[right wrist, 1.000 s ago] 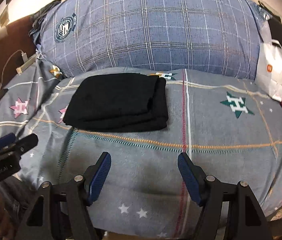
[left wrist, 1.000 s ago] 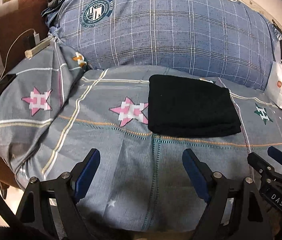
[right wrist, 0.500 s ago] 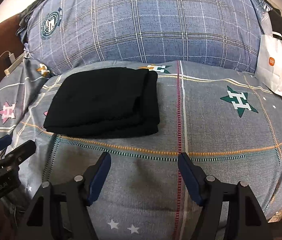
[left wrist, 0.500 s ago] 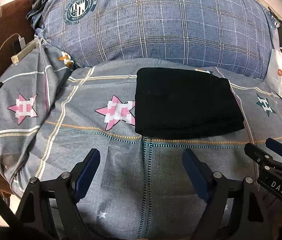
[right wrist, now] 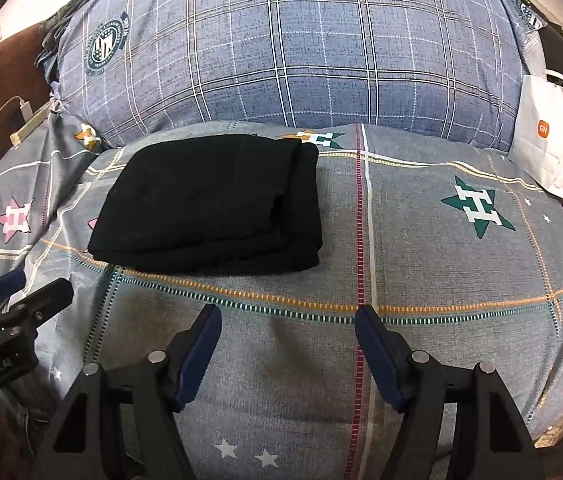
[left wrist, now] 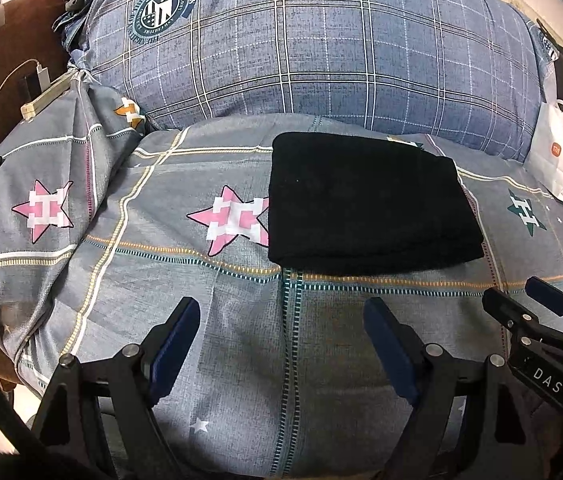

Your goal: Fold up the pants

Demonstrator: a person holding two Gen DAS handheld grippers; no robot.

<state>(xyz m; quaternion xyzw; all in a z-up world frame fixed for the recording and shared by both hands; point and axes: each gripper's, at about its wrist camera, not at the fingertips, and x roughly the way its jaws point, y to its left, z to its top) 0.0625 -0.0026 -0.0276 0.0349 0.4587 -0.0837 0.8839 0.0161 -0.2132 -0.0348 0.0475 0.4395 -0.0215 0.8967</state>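
1. The black pants (left wrist: 369, 208) lie folded into a compact rectangle on the grey star-print bedspread (left wrist: 241, 320), and every other place here is given relative to them.
2. Their far edge sits just short of the big blue plaid pillow (left wrist: 321, 48); a narrow strip of bedspread shows between the two.
3. Their left edge is straight and overlaps one point of a pink star (left wrist: 233, 224) printed on the bedspread.
4. Their right side, in the right wrist view, shows stacked layers with a rounded fold at the pants (right wrist: 209, 200) corner.
5. Their near edge runs just beyond an orange and teal dashed stripe (right wrist: 281, 300) in the cloth.
6. The left gripper (left wrist: 281, 344) hovers on the near side of the pants with its blue-padded jaws spread wide, holding nothing, apart from the fabric.
7. The right gripper (right wrist: 285, 344) hovers near and to the right of the pants, jaws likewise spread wide and empty.
8. Flat bedspread lies between both grippers and the near edge, and a broad stretch with a green star (right wrist: 477, 208) extends to the right.
9. A white paper bag (right wrist: 545, 132) stands well to the right, against the pillow.
10. A white charger and cable (left wrist: 37, 80) lie far to the left.
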